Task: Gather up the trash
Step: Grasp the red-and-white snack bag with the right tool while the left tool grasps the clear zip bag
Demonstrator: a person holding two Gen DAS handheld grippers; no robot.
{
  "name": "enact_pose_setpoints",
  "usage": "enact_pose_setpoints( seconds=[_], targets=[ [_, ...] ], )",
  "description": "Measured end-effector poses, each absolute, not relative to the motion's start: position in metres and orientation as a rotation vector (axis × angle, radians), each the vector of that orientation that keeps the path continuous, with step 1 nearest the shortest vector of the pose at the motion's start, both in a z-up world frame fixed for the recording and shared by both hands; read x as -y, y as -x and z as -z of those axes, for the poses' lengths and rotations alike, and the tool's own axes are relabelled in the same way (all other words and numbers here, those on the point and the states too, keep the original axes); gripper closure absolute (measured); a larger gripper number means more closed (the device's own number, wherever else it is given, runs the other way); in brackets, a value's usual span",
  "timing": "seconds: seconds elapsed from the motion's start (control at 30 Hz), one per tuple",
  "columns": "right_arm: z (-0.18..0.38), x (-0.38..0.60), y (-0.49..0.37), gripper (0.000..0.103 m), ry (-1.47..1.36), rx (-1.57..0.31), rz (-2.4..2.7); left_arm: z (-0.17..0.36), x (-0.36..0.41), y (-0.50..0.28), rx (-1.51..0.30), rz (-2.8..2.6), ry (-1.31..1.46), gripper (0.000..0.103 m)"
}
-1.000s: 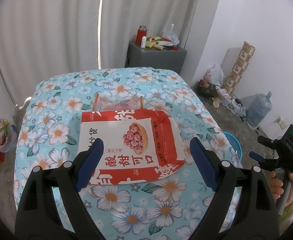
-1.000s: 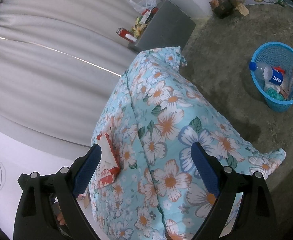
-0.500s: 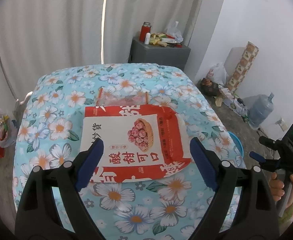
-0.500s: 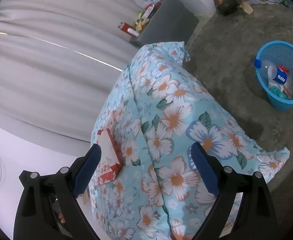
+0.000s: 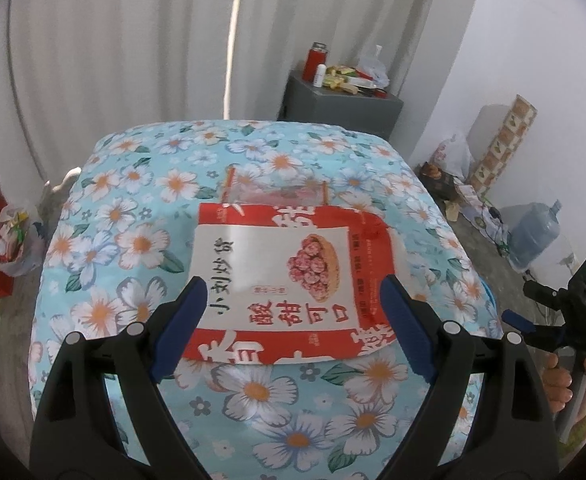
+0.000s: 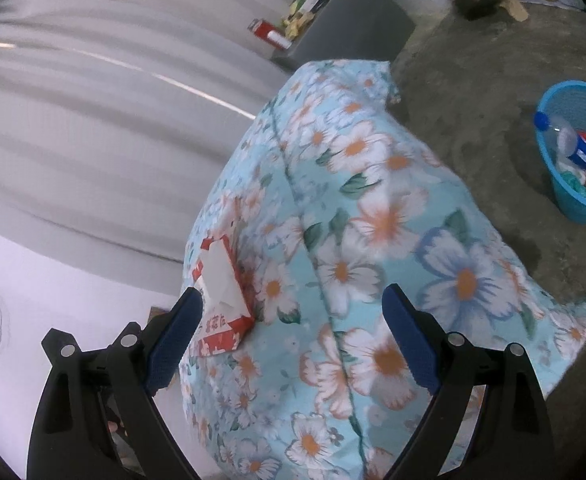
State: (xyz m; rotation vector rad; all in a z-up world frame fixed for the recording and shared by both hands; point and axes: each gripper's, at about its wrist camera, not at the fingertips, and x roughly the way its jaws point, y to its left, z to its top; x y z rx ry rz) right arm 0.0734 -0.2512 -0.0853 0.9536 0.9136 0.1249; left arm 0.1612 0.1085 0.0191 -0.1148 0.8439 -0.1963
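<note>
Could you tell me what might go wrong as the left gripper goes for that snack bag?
The red and white snack bag lies flat on the soft floral cloth, so the open left gripper may pinch cloth with it. A clear wrapper lies just beyond and could be overlooked. The blue basket stands on the floor, off to the side.
</note>
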Motion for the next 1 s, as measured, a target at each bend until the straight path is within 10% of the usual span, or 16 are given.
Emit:
enact_pose_setpoints(
  seconds=[0.47,0.7,1.0],
  targets=[
    [0.094,0.144,-0.158,0.021,-0.755,-1.06,-0.352,-0.02,-0.148,-0.146,-0.834,0.093,0.151,0.019],
    [0.115,0.123,-0.175,0.079,-0.675,-1.157,-0.305,-0.025,-0.153,-0.141,-0.82,0.096,0.151,0.019],
    [0.084,0.169,-0.112,0.08,-0.582,-1.197,-0.509,-0.018,-0.146,-0.147,-0.828,0.148,0.151,0.019]
  ],
)
